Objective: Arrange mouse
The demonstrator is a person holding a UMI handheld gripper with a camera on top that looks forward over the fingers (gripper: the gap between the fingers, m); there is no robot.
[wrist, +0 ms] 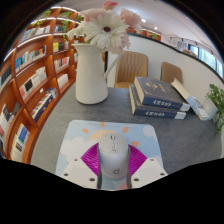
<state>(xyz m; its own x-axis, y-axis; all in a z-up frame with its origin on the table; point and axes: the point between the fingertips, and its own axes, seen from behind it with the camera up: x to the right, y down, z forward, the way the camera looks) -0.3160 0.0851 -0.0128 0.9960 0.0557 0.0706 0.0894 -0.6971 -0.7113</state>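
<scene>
Mouse [112, 153] sits on mouse pad [107, 140], between the fingers of hand-held gripper [112, 171]; pink pads appear pressed to its sides, so likely gripped. Pad lies on table [185, 140], near side of the white vase [90, 75]. Judged: placement nearly done, release remaining.

The mouse [113, 153] sits between my fingers [83, 170] on the mousepad [75, 135]. Beyond it stands a vase [90, 75] on the tabletop [175, 140], books [158, 98] to its right

Claw-mounted view looks forward, close above the table [180, 135].
</scene>
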